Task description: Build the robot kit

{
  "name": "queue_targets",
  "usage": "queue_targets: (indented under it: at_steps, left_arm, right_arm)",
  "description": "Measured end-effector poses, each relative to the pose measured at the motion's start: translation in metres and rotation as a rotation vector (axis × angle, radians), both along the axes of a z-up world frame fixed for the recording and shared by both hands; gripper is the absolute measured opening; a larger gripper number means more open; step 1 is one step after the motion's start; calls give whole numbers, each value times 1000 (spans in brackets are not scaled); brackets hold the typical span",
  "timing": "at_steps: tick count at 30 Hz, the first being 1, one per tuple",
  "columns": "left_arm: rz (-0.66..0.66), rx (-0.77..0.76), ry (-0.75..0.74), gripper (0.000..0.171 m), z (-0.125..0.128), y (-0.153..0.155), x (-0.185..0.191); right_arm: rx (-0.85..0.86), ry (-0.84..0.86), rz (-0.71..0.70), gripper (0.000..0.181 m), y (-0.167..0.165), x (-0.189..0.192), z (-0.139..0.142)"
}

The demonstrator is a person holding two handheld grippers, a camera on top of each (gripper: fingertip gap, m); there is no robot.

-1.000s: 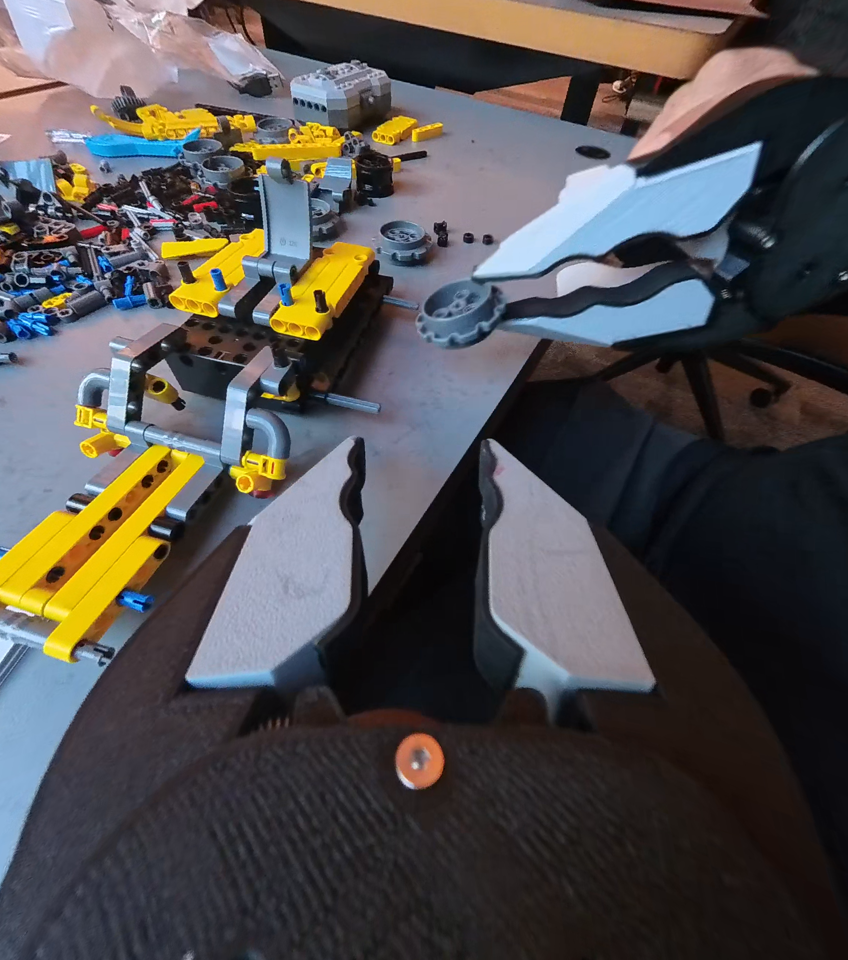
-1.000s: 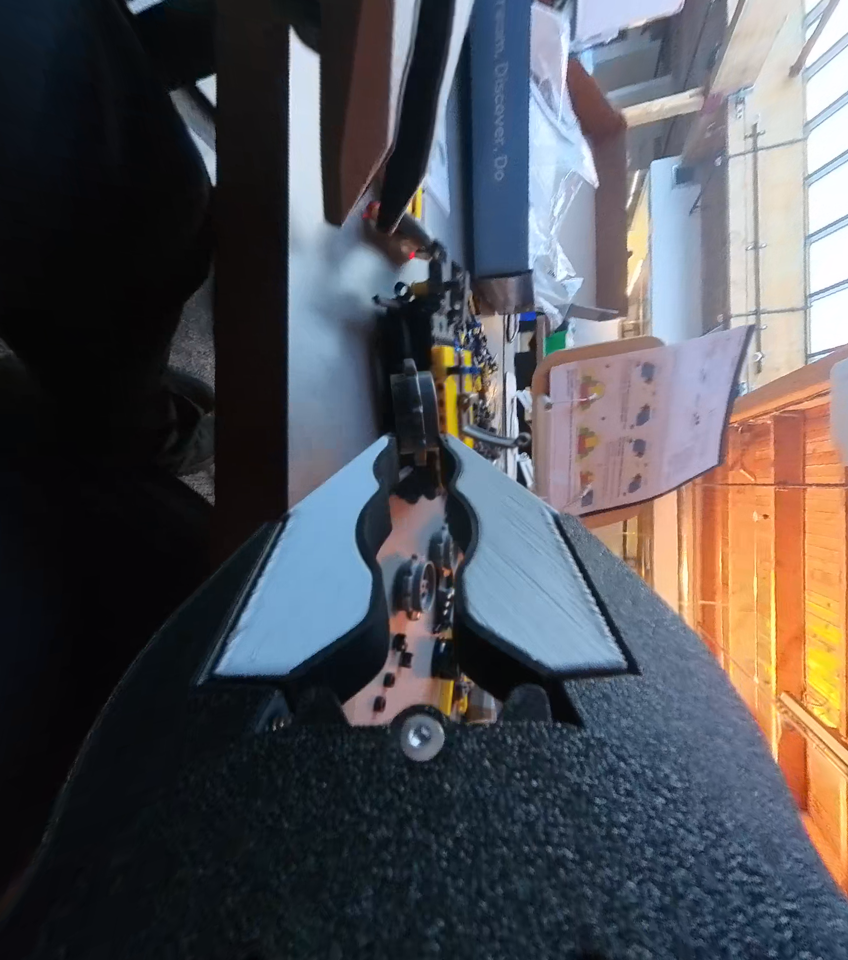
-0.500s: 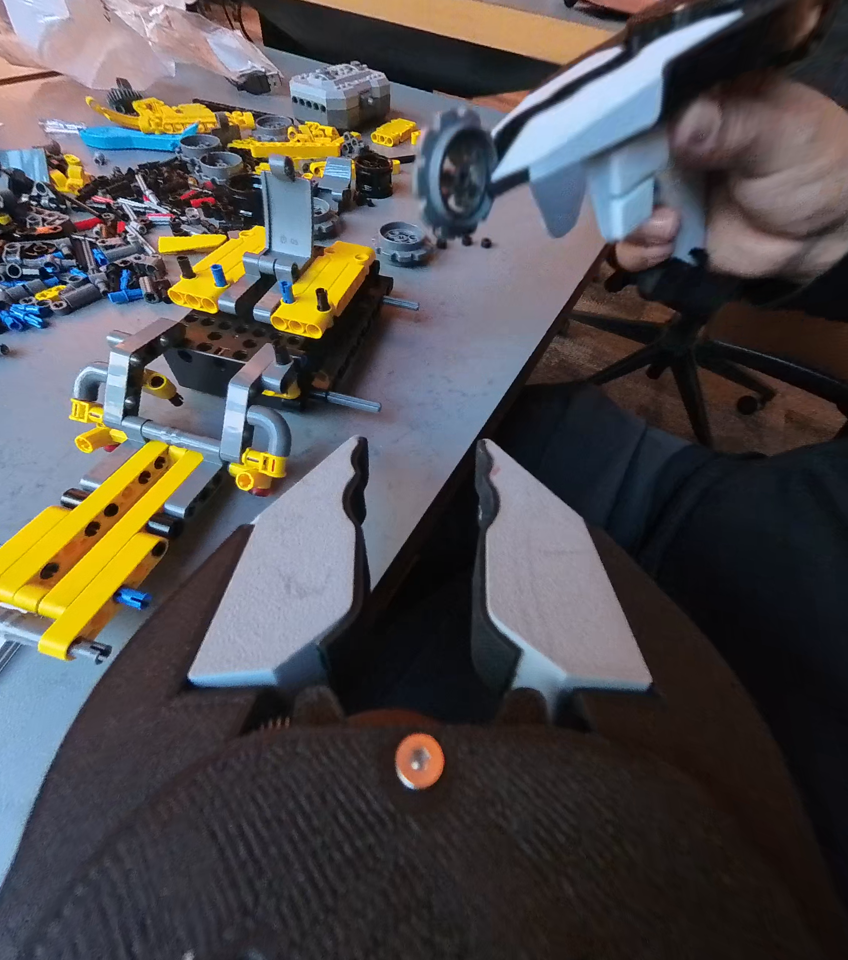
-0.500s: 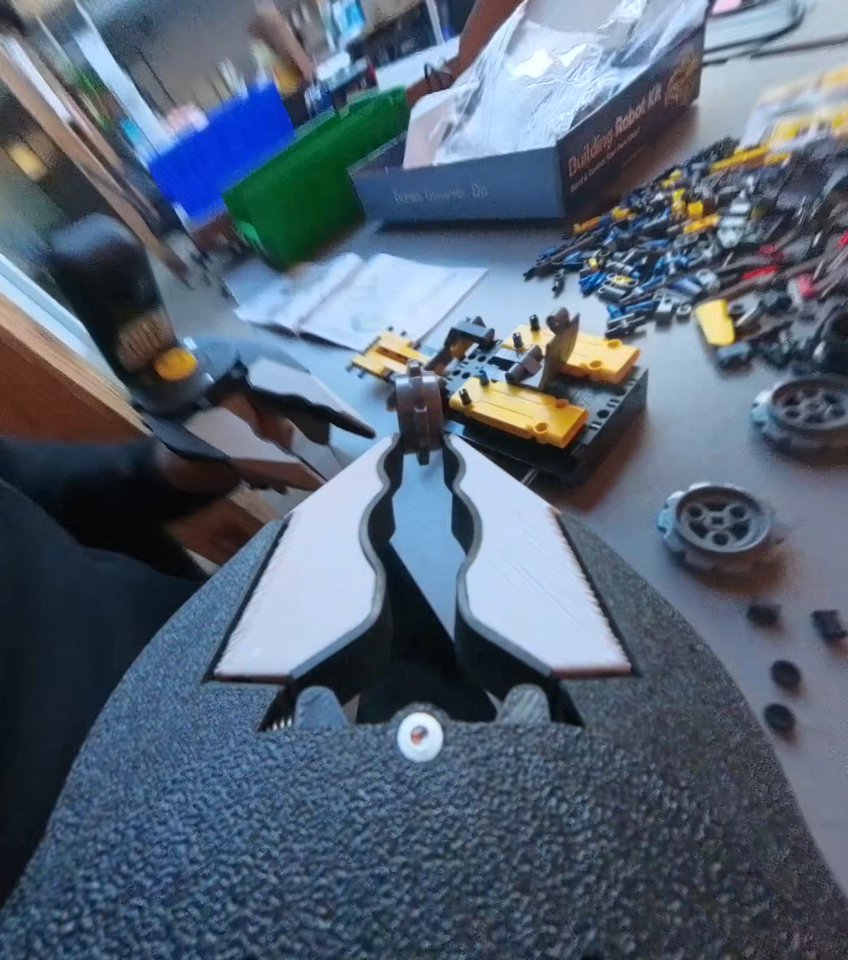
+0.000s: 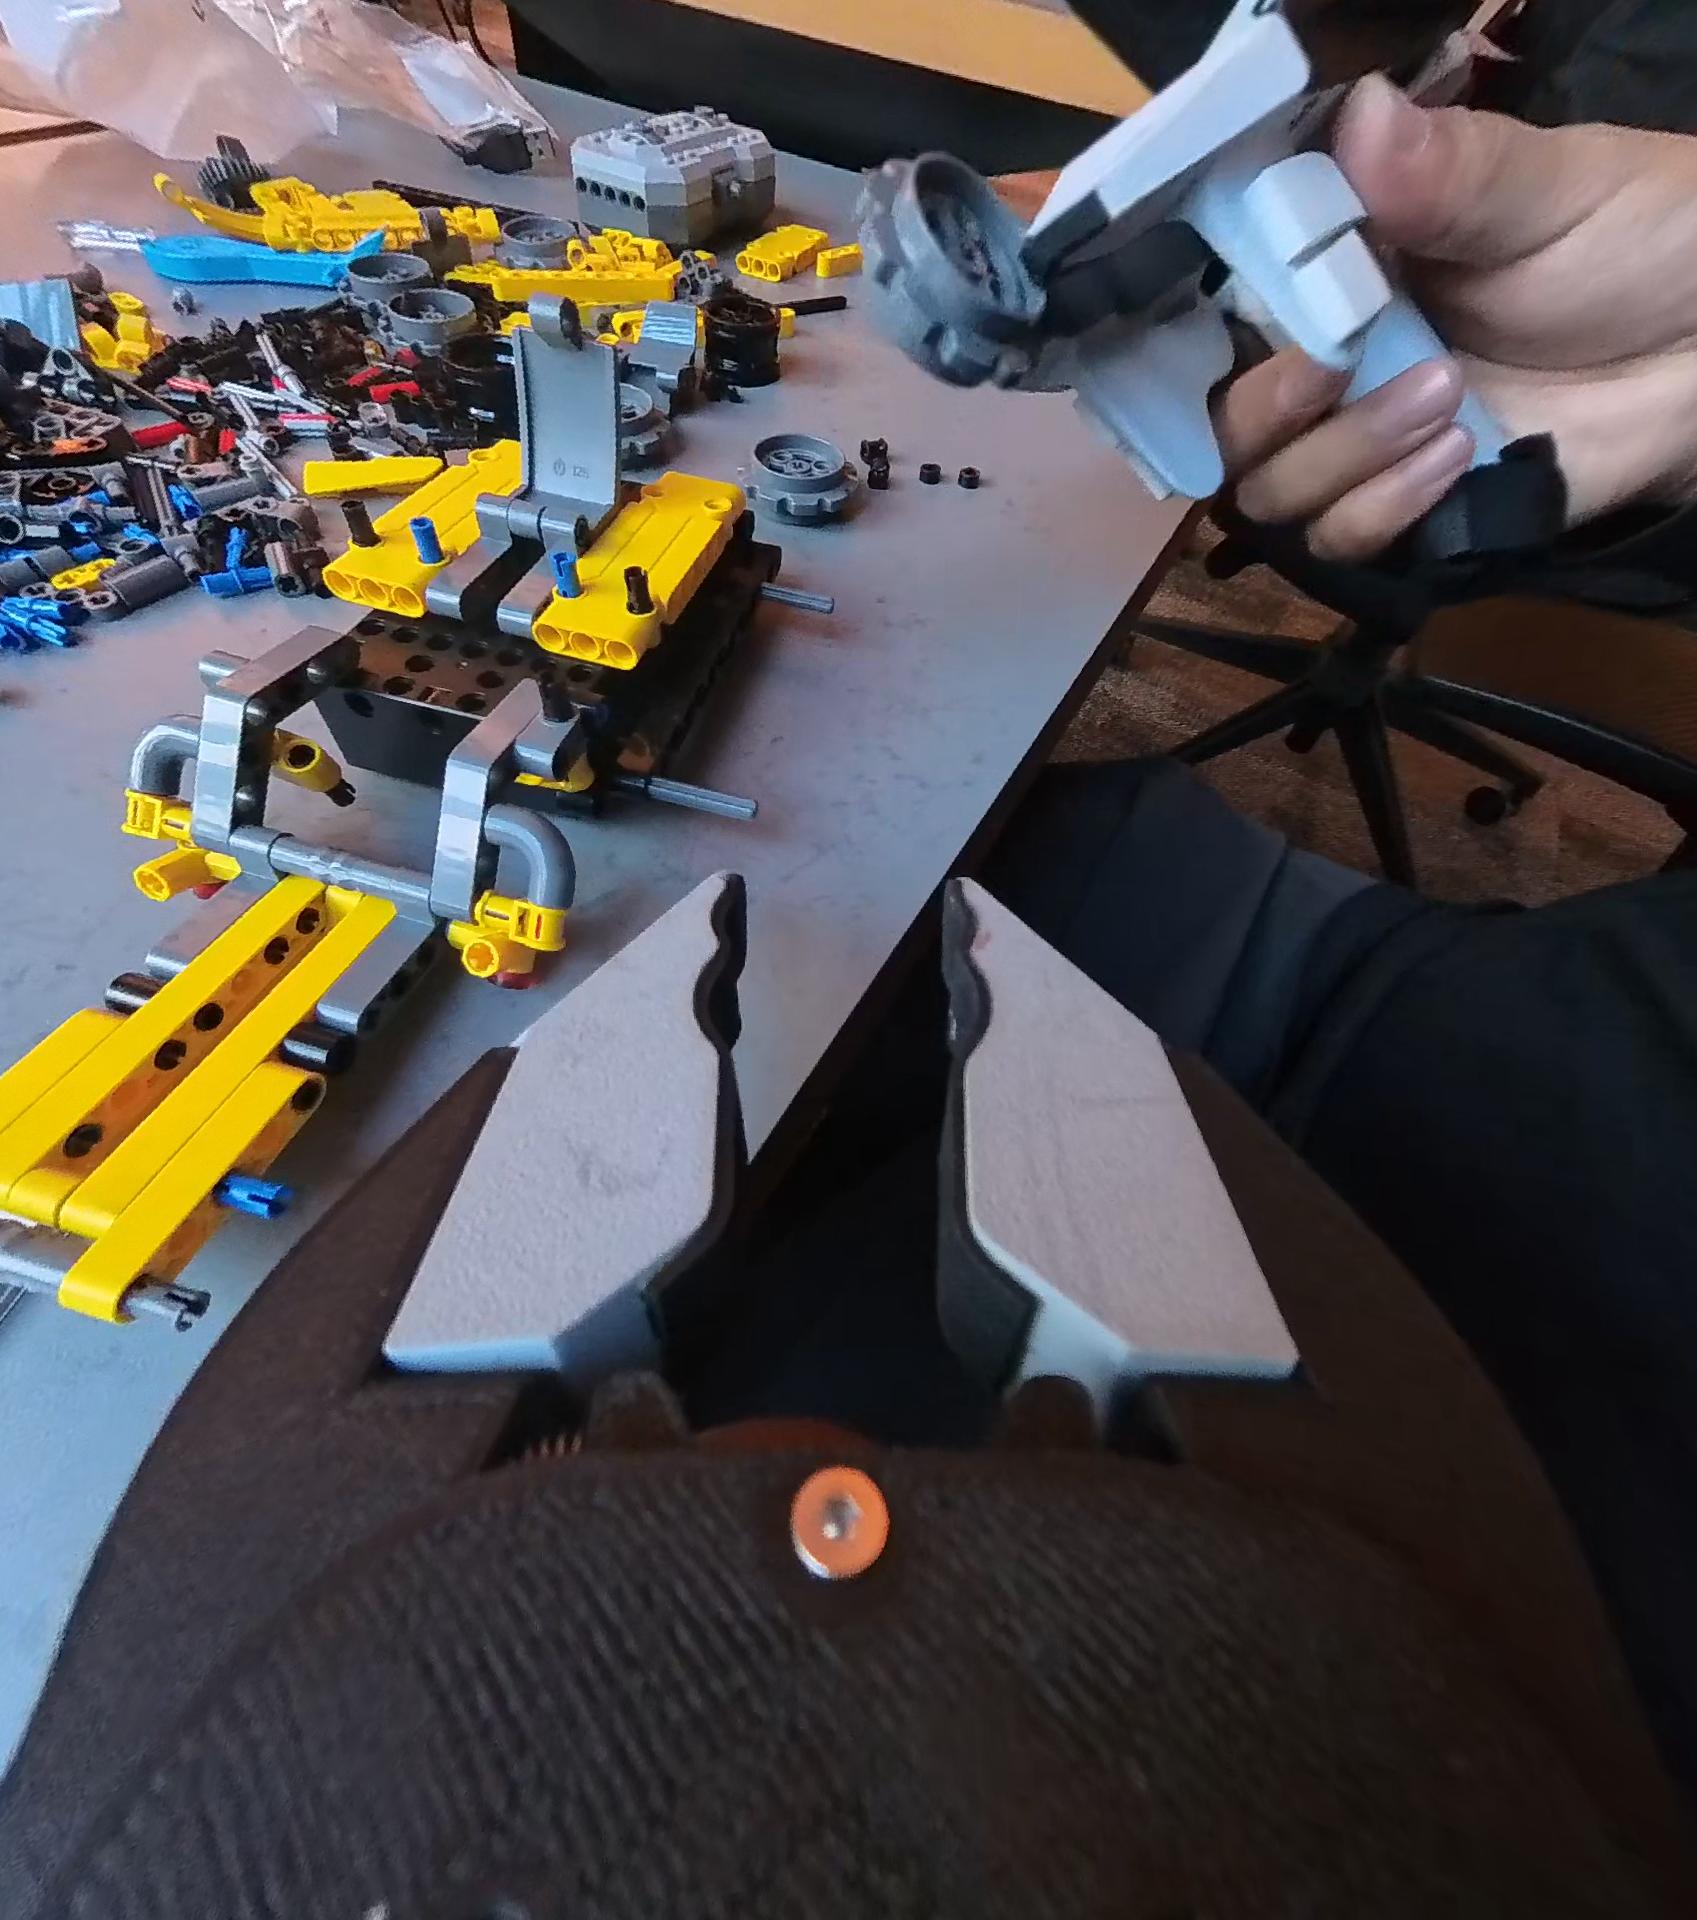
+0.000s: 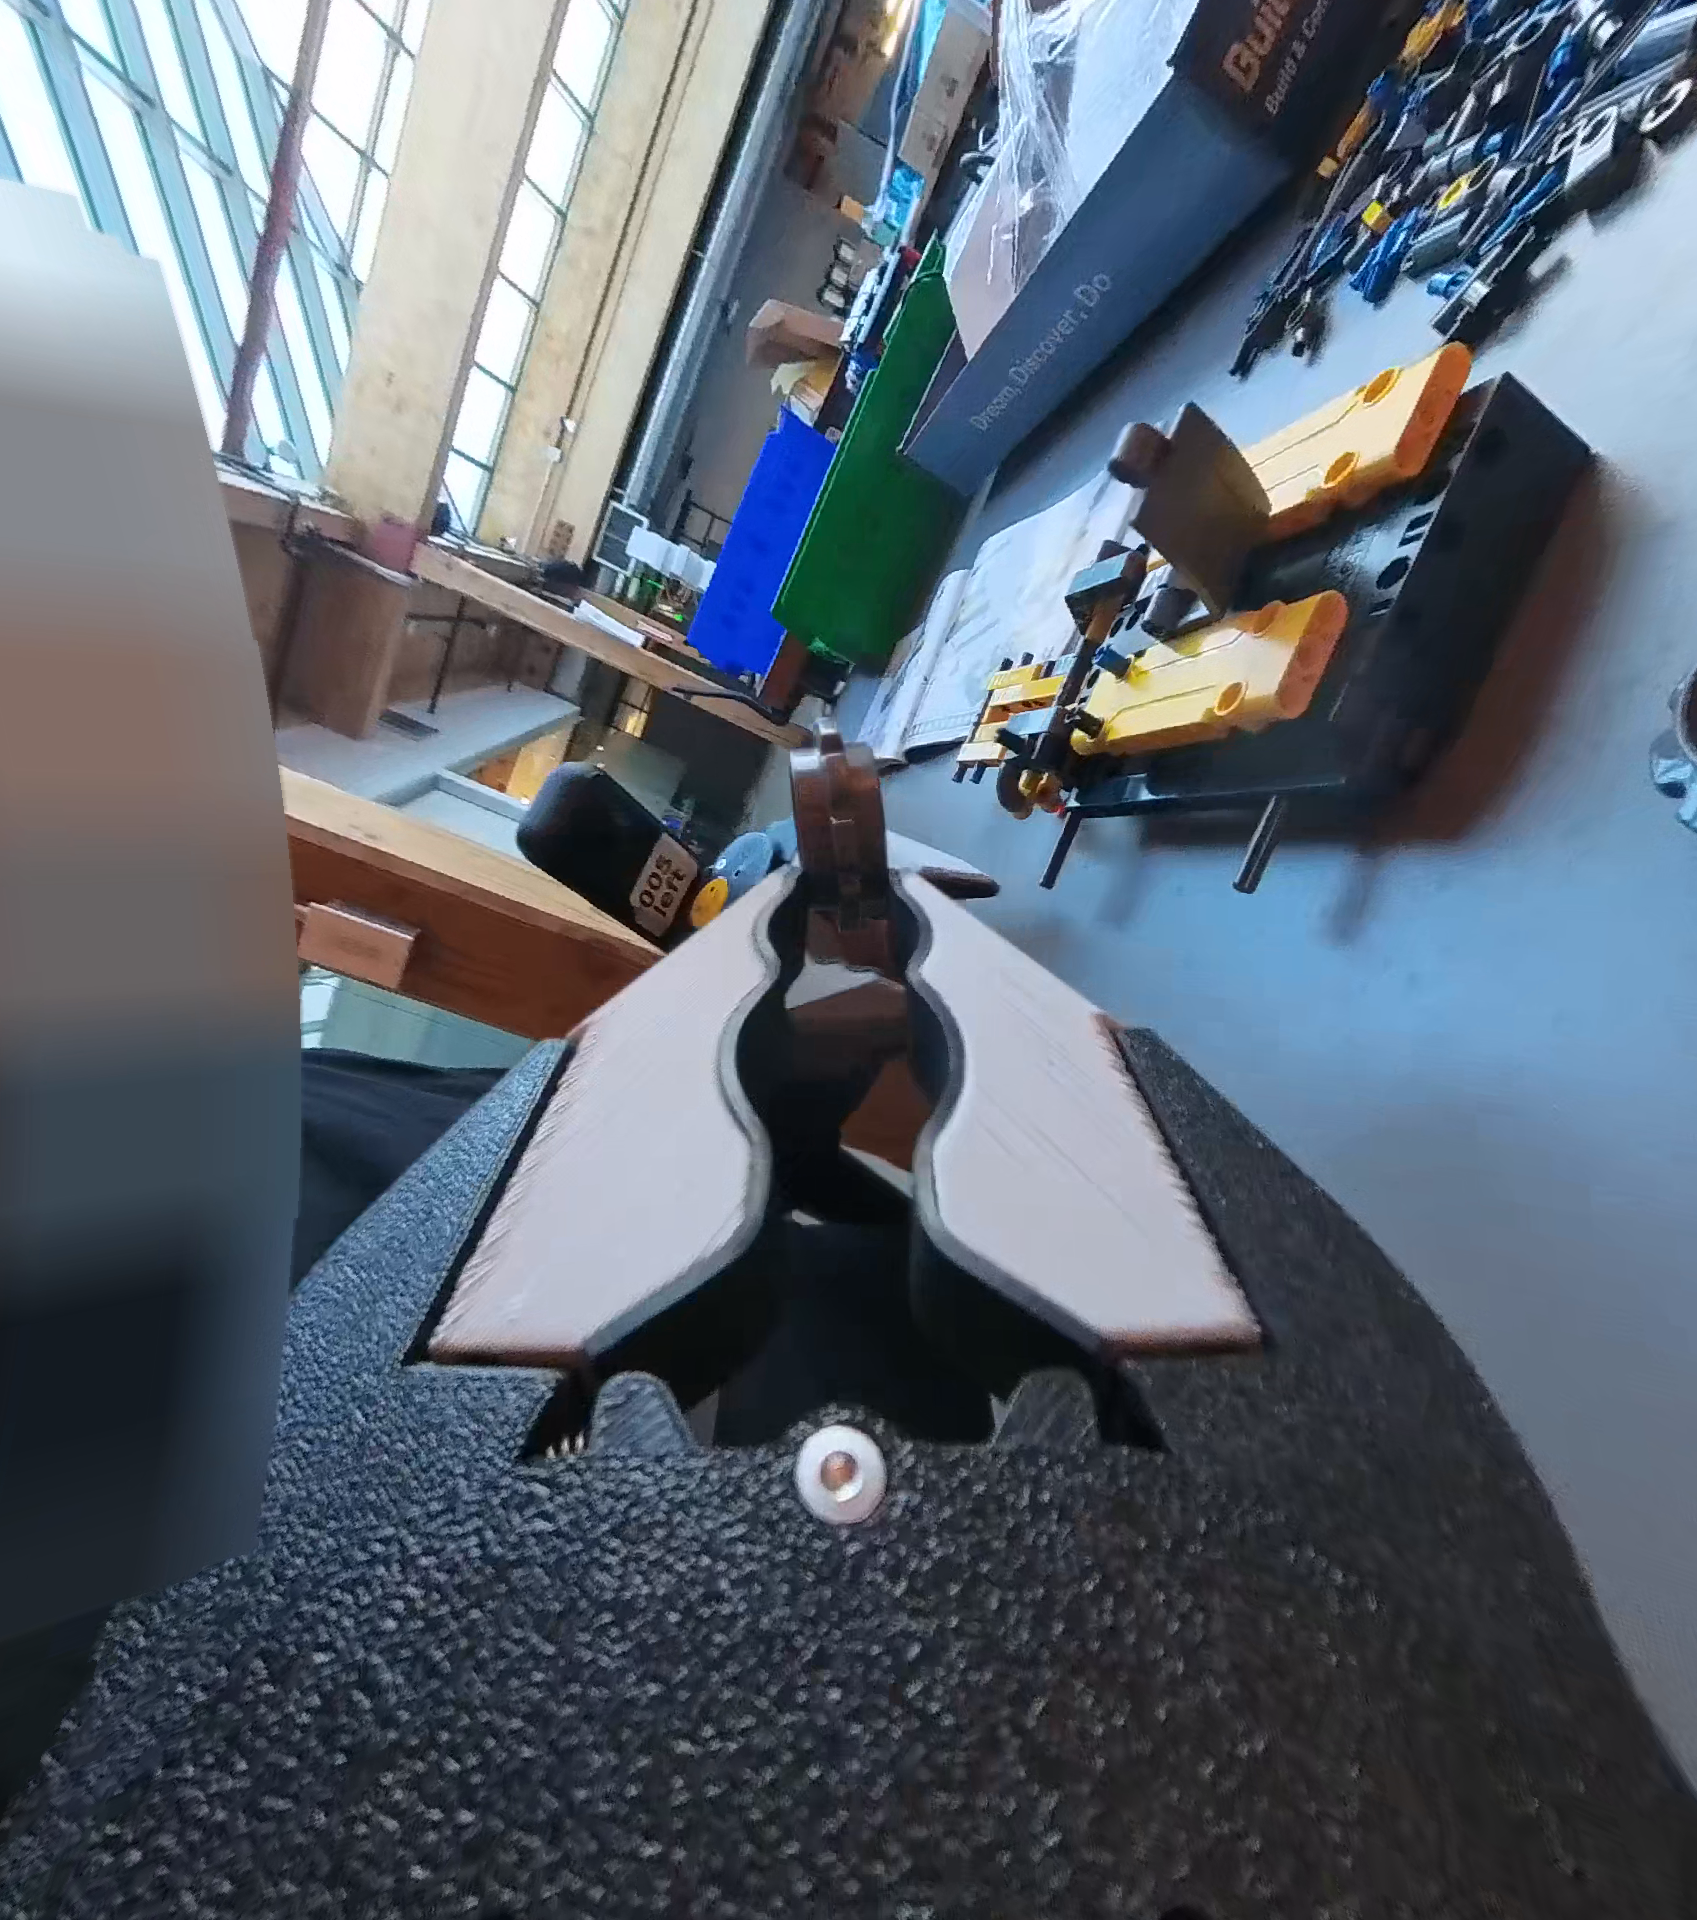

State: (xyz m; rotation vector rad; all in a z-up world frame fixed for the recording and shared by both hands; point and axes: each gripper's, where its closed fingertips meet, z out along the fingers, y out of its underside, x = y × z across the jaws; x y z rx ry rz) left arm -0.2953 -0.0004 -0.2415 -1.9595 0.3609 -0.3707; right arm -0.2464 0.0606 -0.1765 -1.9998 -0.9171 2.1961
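My right gripper (image 6: 839, 883) is shut on a grey toothed wheel (image 6: 833, 810), held edge-on in the air above the table. In the left wrist view the same wheel (image 5: 948, 270) shows in the right gripper (image 5: 1031, 301), held up by a hand above the table's right side. My left gripper (image 5: 839, 904) is open and empty, over the table's near edge. A yellow, black and grey brick-built chassis (image 5: 470, 665) lies on the grey table (image 5: 927, 707) to its front left; it also shows in the right wrist view (image 6: 1322, 644).
A second grey wheel (image 5: 800, 476) and small black pins (image 5: 927, 473) lie near the table's right edge. A heap of loose parts (image 5: 96, 488), a grey motor block (image 5: 672, 177) and plastic bags lie behind. A box (image 6: 1114, 270) and booklet (image 6: 1010, 623) lie beyond the chassis. An office chair base (image 5: 1363, 717) stands off the table. There is about 11 centimetres between the tips of the two grippers. From my right tips it is roughly 30 centimetres to the grey motor block (image 5: 672, 177); from my left, 40 centimetres.
The right gripper lifted the wheel from table height to well above the table and turned it; its camera swung and rolled. The left gripper stayed still and open.
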Motion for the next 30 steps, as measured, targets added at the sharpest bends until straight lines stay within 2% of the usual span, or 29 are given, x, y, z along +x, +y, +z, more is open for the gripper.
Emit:
queue_targets:
  at_steps: [3, 5, 7, 10, 12, 13, 15, 19, 22, 24, 27, 30]
  left_arm:
    - [-1, 0, -3, 34, 0, 0, 0]
    - [-1, 0, -3, 34, 0, 0, 0]
    - [-1, 1, -2, 34, 0, 0, 0]
    - [-3, 4, -3, 34, 0, 1, 1]
    - [-5, 5, -3, 34, 1, 1, 1]
    - [-6, 5, -2, 34, 0, 1, 2]
    - [-7, 5, 2, 34, 0, 1, 2]
    - [-3, 9, 4, 35, 1, 1, 1]
    - [-39, 44, -34, 43, 10, -1, 7]
    - [-94, 98, -120, 46, 31, -2, 18]
    - [-159, 184, -276, 55, 76, -3, 33]
    - [-166, 214, -301, 55, 91, -3, 38]
  right_arm:
    - [-23, 48, 19, 14, -5, 1, 9]
    - [185, 99, 29, 14, -16, 1, 14]
    - [628, 165, -2, 15, -30, 2, 23]
    - [1468, 275, -96, 14, -47, 4, 45]
    - [1983, 271, -168, 14, -48, 1, 57]
    - [2173, 288, -196, 14, -50, 0, 63]
    - [2417, 346, -232, 14, -56, -2, 72]
    - [2698, 357, -251, 14, -49, -7, 74]
    - [2743, 380, -232, 14, -49, -7, 74]
    - [2742, 397, -211, 14, -53, -7, 71]
    - [2767, 414, -183, 14, -59, -10, 61]
    - [2738, 429, -183, 14, -67, -12, 54]
